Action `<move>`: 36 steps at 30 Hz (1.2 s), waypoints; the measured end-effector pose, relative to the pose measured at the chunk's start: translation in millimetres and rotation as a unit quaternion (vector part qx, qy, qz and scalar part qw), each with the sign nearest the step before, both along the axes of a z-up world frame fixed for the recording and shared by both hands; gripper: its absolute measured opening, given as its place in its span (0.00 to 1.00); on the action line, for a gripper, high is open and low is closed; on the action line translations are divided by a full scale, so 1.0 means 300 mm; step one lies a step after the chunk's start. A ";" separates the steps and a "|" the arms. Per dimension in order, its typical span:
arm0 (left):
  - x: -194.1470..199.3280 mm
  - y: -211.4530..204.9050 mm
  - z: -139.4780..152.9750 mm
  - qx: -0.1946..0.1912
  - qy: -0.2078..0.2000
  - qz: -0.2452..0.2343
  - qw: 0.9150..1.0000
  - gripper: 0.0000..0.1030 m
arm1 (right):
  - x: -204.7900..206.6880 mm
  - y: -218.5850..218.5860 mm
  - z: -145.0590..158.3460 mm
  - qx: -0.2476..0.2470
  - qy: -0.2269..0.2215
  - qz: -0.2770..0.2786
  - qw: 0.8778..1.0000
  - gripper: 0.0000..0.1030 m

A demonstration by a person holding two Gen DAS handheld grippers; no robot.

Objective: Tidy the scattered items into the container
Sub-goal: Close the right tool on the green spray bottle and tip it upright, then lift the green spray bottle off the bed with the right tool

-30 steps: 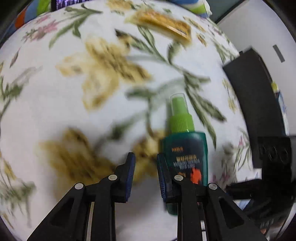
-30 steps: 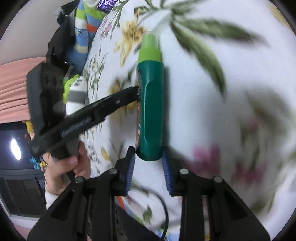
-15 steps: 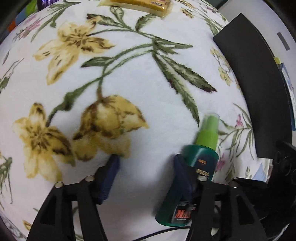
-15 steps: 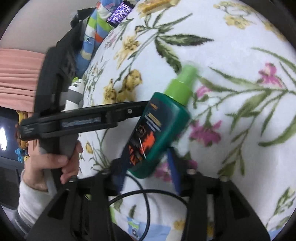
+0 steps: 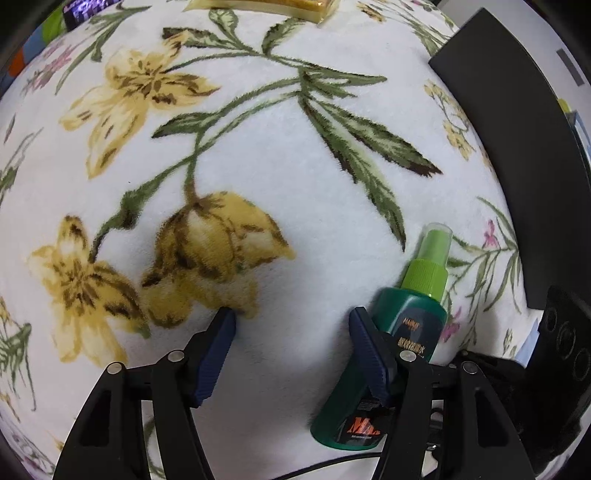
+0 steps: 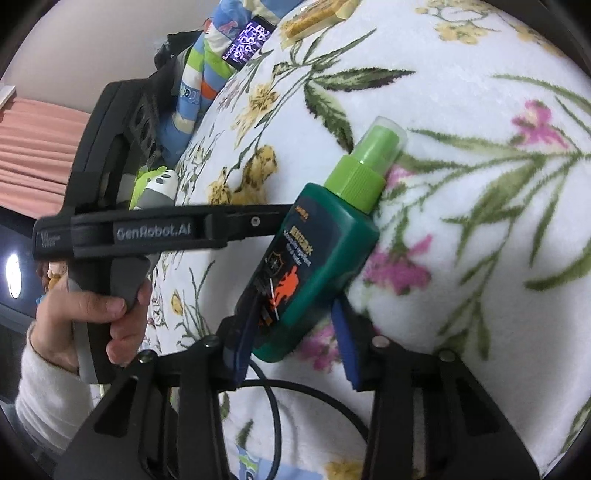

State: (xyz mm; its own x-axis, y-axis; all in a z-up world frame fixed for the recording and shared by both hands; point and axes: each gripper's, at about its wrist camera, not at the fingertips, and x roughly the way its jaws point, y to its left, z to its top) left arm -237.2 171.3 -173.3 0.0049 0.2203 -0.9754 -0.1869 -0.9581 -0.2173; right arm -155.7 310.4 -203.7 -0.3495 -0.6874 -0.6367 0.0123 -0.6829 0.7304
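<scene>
Task judged at an early stage: green spray bottle [image 6: 314, 258] not yet put away, lying on the flowered blanket [image 5: 280, 147] with its light-green cap pointing up the picture. Yellow packet [image 5: 266, 5] at the far edge of the blanket, well apart from the bottle, also not yet put away. Phone with lit screen [image 6: 247, 46] just beside the packet in the right wrist view, next to striped cloth [image 6: 199, 85]; whether it belongs to the task, impossible to say.

Right gripper [image 6: 291, 339]: jaws closing, lower end of the bottle between them; near pad against the bottle's labelled face, far pad apparently a little clear of its side, so no firm grip yet. Left gripper [image 5: 291, 350]: jaws opening, nothing between them but bare blanket; right-hand pad just beside the bottle's shoulder, outside it. Hand [image 6: 99, 314] on the left gripper's handle, white sleeve at the wrist.

Containers: none identifiable with certainty. Dark curved panel [image 5: 517, 155] beyond the bottle's cap end, at the blanket's edge; possibly a container wall, inside hidden, contents impossible to tell.

Remaining, by judgement: gripping the bottle, carrying it to the container, then the packet.
</scene>
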 end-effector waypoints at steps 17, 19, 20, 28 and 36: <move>0.032 0.154 -0.028 -0.081 -0.006 -0.053 0.995 0.59 | 0.081 0.051 0.027 -0.035 0.037 -0.017 0.999 0.32; 0.052 0.162 -0.012 -0.075 -0.007 -0.050 0.996 0.48 | 0.099 0.048 0.059 -0.021 0.051 -0.011 0.998 0.28; 0.060 0.165 -0.003 -0.069 -0.009 -0.049 0.996 0.41 | 0.112 0.049 0.076 -0.011 0.058 -0.008 0.998 0.28; 0.123 0.206 0.101 -0.018 -0.003 -0.061 0.998 0.13 | 0.189 0.098 0.206 0.008 0.090 -0.008 0.996 0.22; 0.186 0.187 0.254 0.016 0.035 -0.069 0.997 0.12 | 0.239 0.157 0.373 0.009 0.122 -0.021 0.992 0.22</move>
